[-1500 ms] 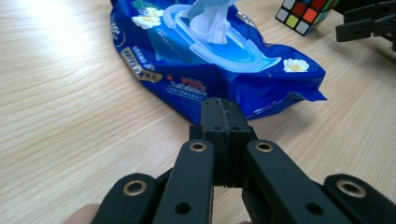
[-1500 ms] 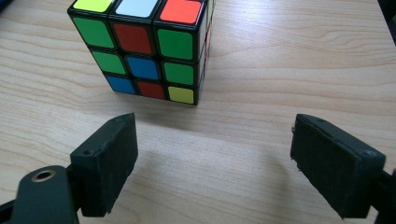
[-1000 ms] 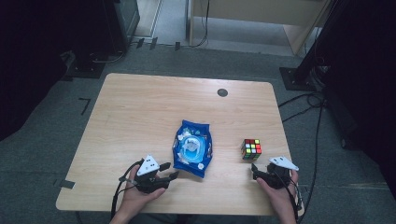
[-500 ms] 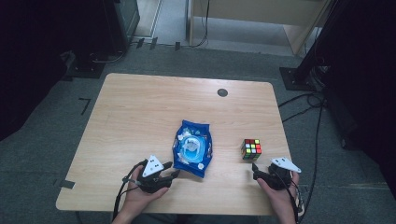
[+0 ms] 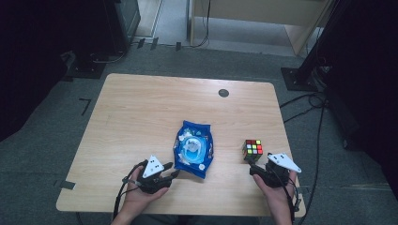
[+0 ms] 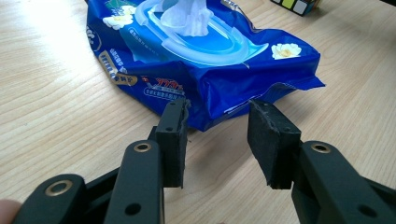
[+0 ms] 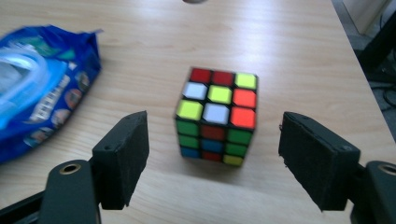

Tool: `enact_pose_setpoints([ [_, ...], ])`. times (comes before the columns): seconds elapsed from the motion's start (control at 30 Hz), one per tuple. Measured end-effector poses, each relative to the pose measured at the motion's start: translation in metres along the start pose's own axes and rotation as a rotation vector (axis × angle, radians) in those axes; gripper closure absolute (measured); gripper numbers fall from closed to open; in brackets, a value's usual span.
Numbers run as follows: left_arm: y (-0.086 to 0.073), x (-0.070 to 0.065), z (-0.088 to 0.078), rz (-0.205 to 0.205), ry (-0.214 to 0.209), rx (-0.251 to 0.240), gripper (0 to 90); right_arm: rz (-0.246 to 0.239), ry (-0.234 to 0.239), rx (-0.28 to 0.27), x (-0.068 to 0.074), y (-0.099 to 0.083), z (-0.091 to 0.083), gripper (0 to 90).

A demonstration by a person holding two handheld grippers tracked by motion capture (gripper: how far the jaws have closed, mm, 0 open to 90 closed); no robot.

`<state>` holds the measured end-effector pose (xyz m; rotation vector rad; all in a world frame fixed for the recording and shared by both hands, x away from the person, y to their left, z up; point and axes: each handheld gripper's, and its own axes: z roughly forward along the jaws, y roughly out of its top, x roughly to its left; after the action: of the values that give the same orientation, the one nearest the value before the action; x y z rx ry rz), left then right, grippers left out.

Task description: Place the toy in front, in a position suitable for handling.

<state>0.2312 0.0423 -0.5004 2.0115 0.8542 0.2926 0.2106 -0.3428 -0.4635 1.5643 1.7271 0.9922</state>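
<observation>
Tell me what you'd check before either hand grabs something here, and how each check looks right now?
1. Left gripper lined up with the wet wipes pack: ok, the pack's near corner lies just ahead of its fingers, which have just been closing.
2. Left fingers pressing the pack: not ok, no grip yet.
3. Right gripper centred on the puzzle cube: ok.
4. Right fingers wide enough for the cube: ok, though just closing.
5. Cube flat on the table: ok.
6. Pack's lid shut: not ok, a wipe sticks out.
</observation>
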Motion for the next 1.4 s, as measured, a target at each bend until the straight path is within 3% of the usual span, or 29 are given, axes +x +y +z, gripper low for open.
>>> enact_pose_setpoints([
  [0.07, 0.0, 0.0, 0.0, -0.004, 0.001, -0.001, 58.5, -0.009, 0.018, -0.01, 0.009, 0.006, 0.0, 28.5],
  [0.1, 0.0, 0.0, 0.0, -0.005, 0.0, -0.002, 58.7, -0.023, 0.05, -0.017, 0.019, 0.011, 0.001, 31.8],
  [0.13, 0.0, 0.0, 0.0, -0.005, 0.0, -0.002, 59.0, -0.023, 0.05, -0.017, 0.019, 0.011, 0.001, 31.8],
  [0.23, 0.0, -0.001, 0.001, -0.004, -0.005, -0.001, 59.7, -0.026, 0.12, -0.006, 0.043, 0.015, 0.009, 39.5],
  [0.27, 0.0, -0.001, 0.001, -0.004, -0.005, -0.001, 59.8, -0.026, 0.12, -0.006, 0.043, 0.015, 0.009, 39.5],
  [0.3, 0.0, -0.002, 0.001, -0.001, -0.007, 0.0, 60.1, -0.024, 0.146, 0.01, 0.055, 0.014, 0.016, 42.6],
  [0.33, 0.0, -0.002, 0.001, -0.001, -0.007, 0.0, 60.1, -0.024, 0.146, 0.01, 0.055, 0.014, 0.016, 42.6],
  [0.5, 0.0, -0.003, 0.001, -0.001, -0.01, 0.002, 60.7, -0.024, 0.196, 0.06, 0.088, 0.01, 0.045, 52.4],
  [0.67, 0.0, -0.002, 0.001, -0.003, -0.013, -0.002, 62.1, -0.005, 0.213, 0.102, 0.1, 0.007, 0.062, 55.1],
  [0.83, -0.001, 0.0, 0.001, -0.012, -0.028, -0.001, 63.8, 0.078, 0.307, 0.173, 0.108, 0.001, 0.081, 52.0],
  [1.03, -0.001, 0.002, 0.0, -0.009, -0.011, 0.007, 66.1, 0.092, 0.278, 0.194, 0.115, 0.0, 0.089, 55.3],
  [1.2, -0.004, 0.008, -0.003, -0.025, 0.006, 0.011, 66.9, 0.07, 0.282, 0.213, 0.124, -0.002, 0.096, 60.1],
  [1.4, -0.008, 0.02, -0.013, -0.033, 0.051, 0.015, 66.4, 0.012, 0.292, 0.205, 0.149, 0.004, 0.106, 64.2],
])
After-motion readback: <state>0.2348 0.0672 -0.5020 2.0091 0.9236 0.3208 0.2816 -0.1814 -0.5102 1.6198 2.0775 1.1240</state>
